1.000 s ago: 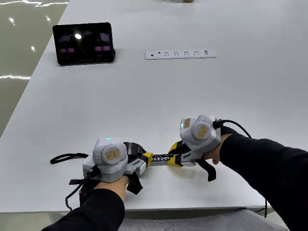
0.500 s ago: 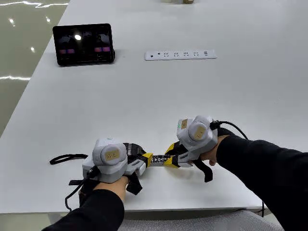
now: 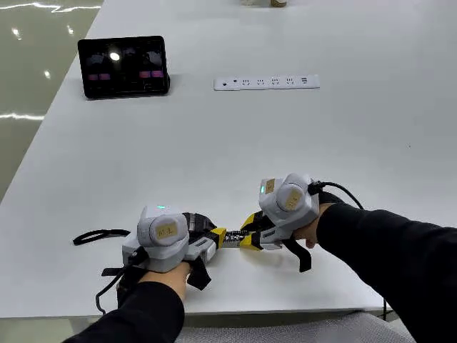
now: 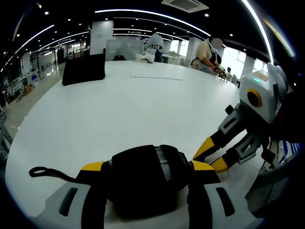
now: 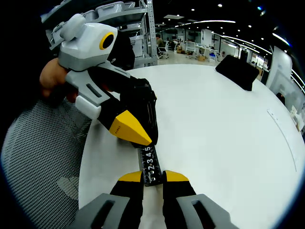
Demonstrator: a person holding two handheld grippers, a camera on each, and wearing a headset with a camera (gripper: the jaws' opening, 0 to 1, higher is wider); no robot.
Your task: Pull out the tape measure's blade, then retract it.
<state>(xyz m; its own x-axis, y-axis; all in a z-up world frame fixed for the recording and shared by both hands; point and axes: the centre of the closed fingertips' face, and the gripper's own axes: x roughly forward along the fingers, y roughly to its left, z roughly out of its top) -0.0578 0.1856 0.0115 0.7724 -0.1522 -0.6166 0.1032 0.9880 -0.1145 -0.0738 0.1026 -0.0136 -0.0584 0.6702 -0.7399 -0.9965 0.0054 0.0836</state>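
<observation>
Left gripper [image 4: 148, 174] is clamping the black tape measure [image 4: 145, 186] between its 2 jaws, the case resting on the counter [image 3: 214, 143]. Right gripper [image 5: 152, 177] is pinching the blade [image 5: 149, 164] near its tip, with a short numbered stretch showing between it and the case just ahead. Judging the risk: the narrow pinch could be slipping off, letting the blade snap back, or a skewed pull could be twisting the case loose. Counting: 2 grippers, 1 tape measure, 1 strap [image 3: 96, 234], 1 tablet [image 3: 123, 64] and 1 power strip [image 3: 265, 82] lying well beyond both grippers.
</observation>
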